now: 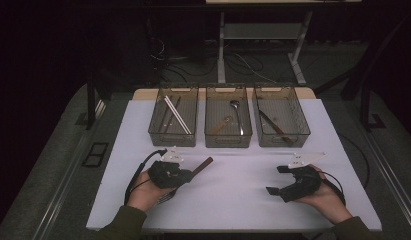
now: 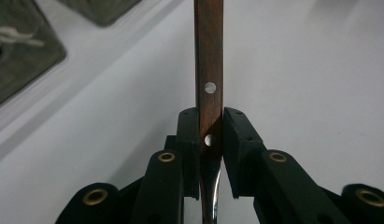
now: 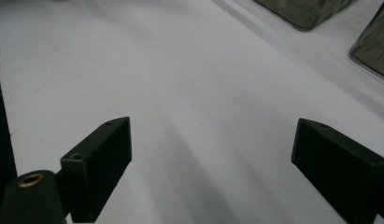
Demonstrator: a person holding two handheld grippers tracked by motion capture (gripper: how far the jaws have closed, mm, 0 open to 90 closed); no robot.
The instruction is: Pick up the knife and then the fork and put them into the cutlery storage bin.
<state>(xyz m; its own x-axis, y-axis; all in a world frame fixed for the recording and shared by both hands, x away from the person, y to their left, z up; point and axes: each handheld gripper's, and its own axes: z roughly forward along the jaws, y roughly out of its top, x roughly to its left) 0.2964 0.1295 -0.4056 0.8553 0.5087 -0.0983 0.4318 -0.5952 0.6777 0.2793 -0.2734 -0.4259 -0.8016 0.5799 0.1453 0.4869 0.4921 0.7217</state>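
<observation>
Left claw (image 1: 189,174) clamped on the wooden handle (image 2: 209,70) of a fork (image 1: 185,181), low over the white counter (image 1: 243,200); both pads (image 2: 188,140) pressed against the handle's sides just by a round rivet, a second rivet farther up; handle pointing away toward the upper right in the high view, metal tines poking out beneath the left hand (image 1: 145,192); fork's metal neck running down between the jaws in the left gripper view.

Right claw (image 1: 278,180) spread wide with nothing between the jaws, held in the right hand (image 1: 325,197) near the counter's front right, well apart from the fork; bare counter ahead of its pads (image 3: 98,154) in the right gripper view.

Lined up across the far side of the counter, three clear bins; left bin (image 1: 174,131) holding pale and dark sticks; middle bin (image 1: 228,132) holding a spoon (image 1: 236,112) and a wooden-handled piece; right bin (image 1: 280,131) holding a long wooden-handled utensil lying slantwise.
</observation>
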